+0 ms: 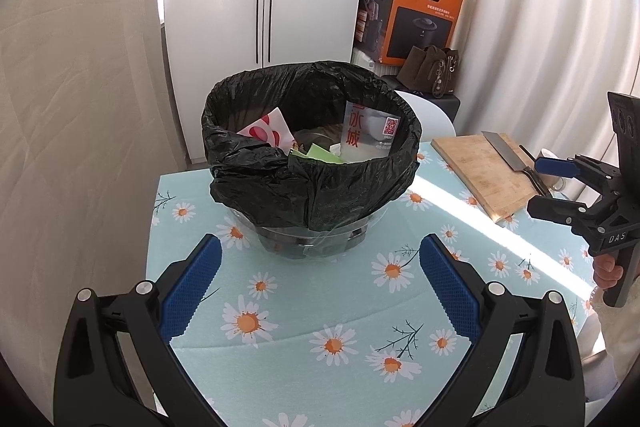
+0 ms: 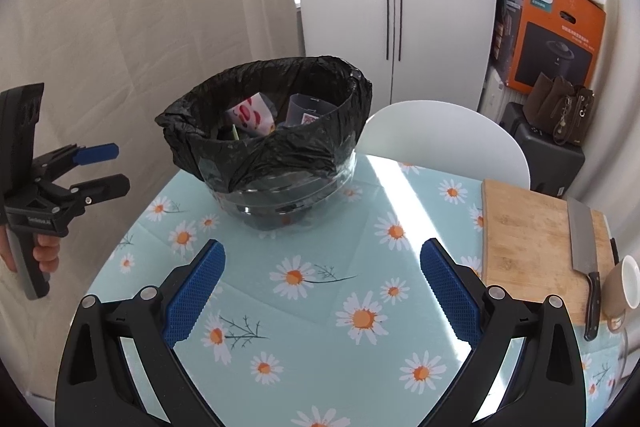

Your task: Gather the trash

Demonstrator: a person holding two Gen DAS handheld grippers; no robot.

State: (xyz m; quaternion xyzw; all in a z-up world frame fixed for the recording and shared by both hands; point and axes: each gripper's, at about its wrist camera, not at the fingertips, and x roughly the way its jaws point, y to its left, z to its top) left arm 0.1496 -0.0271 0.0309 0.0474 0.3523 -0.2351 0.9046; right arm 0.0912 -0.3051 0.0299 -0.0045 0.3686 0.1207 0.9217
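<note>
Inspection of both wrist views: a clear bin (image 1: pixel 312 239) lined with a black trash bag (image 1: pixel 308 163) stands at the centre of the frame on the daisy-print desk (image 1: pixel 320 307). The bag's rim is folded over the bin's edge. Inside lie wrappers, among them a red-and-white packet (image 1: pixel 266 131) and a printed sleeve (image 1: pixel 370 137).

Left gripper (image 1: pixel 320 267): jaws spread wide, holding nothing, poised at lower centre of its view, short of the bin. Right gripper (image 2: pixel 322 267): likewise wide open and empty, at lower centre of its view.

At right of the frame a cutting board (image 2: pixel 532 239) carries a cleaver (image 2: pixel 582 239), with a cup (image 2: pixel 624 285) beside it. No loose litter shows on the desk.

Judgement: the trash appears gathered, and the step in hand is likely closing the bag. The next move calls for each gripper to pinch an opposite side of the folded rim and lift it clear of the bin without tipping it
</note>
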